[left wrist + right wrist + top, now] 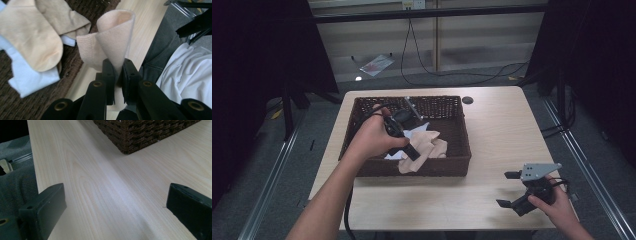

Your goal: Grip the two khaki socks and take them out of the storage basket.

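My left gripper [414, 154] [118, 72] is shut on a peach sock [113, 41] [419, 157], pinching its folded fabric between both jaws over the front wall of the dark wicker basket [462, 125]. More socks lie in the basket: tan ones [32, 37] [432, 142] and a white one [27, 75] [414, 132]. My right gripper [508, 189] [112, 202] rests low over the bare table [105, 185] at the front right, jaws wide apart and nothing between them.
The wicker basket's corner [140, 137] stands ahead of the right gripper. A dark round cap [468, 100] sits on the table behind the basket. The person's lap and white shirt [185, 72] are at the table's near edge. Cables trail on the floor beyond.
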